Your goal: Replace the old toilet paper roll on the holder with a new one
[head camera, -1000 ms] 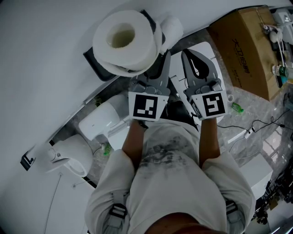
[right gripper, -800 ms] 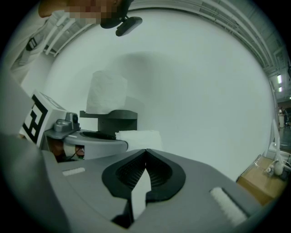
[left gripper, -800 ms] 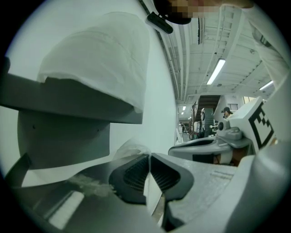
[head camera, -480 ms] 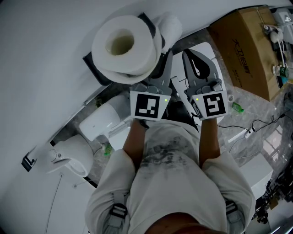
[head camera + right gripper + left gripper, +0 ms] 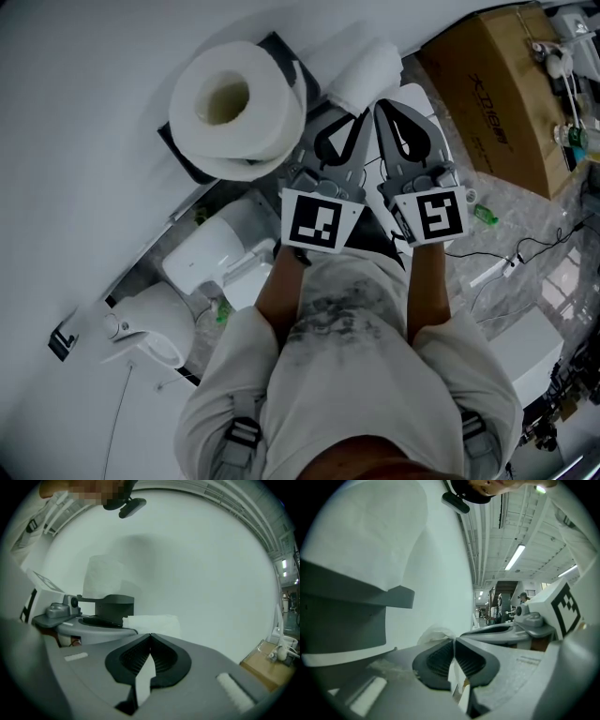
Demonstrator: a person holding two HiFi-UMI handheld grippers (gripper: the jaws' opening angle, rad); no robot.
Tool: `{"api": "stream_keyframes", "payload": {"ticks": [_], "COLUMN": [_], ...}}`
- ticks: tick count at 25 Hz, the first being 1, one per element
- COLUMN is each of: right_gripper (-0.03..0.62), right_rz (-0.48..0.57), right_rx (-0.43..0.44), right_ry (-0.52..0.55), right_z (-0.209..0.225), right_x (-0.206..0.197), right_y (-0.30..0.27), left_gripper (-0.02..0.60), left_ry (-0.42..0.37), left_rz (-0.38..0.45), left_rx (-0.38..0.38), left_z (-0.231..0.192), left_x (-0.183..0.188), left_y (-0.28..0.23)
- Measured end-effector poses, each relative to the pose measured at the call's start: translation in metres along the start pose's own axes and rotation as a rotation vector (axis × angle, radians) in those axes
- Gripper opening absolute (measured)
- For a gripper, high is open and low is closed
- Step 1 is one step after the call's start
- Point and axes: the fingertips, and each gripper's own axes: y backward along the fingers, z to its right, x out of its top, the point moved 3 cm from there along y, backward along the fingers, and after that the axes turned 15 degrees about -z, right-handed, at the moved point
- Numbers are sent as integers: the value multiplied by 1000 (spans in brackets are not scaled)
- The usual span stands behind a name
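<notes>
A big full white paper roll (image 5: 234,105) stands on the dark wall holder (image 5: 183,159); in the left gripper view the big roll (image 5: 361,536) and the holder (image 5: 347,616) fill the left side. My left gripper (image 5: 359,105) is shut on a small, thin white paper roll (image 5: 370,73), held to the right of the holder and apart from the big roll. Crumpled white paper (image 5: 436,633) pokes out past its closed tips (image 5: 453,641). My right gripper (image 5: 389,111) is shut beside it, with nothing held (image 5: 150,637). From the right gripper view the small roll (image 5: 152,622) lies just ahead.
A white wall runs along the upper left. A brown cardboard box (image 5: 497,84) sits at the upper right. Below the holder stand a white toilet tank (image 5: 216,253) and a white fixture (image 5: 141,323). Cables (image 5: 497,262) trail on the marbled floor.
My left gripper has carried the small white roll to the right, away from the big roll and the holder. The right gripper has stayed in place.
</notes>
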Motion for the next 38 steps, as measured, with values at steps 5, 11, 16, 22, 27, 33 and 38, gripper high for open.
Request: {"api": "stream_keyframes", "payload": {"ticks": [5,11,16,22,27,33,38], "right_gripper": [2,2,2,3,24,50,85], "right_rz": [4,9,25,28,28,53,85], "right_rx": [-5,-9,8,43,78,114,158], "right_ry": [-3,4,35,77,113,135,163], "right_z": [1,3,-3,-16,-30,-41,-58], "right_x": [1,3,14,24,30,46,65], "right_y": [8,25,42,56,65,74,75], "left_gripper": [15,15,16,17,17,17,17], "left_ry": [2,16,22,45,49,62,80], "left_rz": [7,8,3,-7,-5,0,-11], "left_rx": [0,1,2,23,34,44,59], "left_z": [3,8,15,19,24,31,30], "left_x": [4,6,7,4,3,1,-7], "left_y": [3,12,26,51,72,94,113]}}
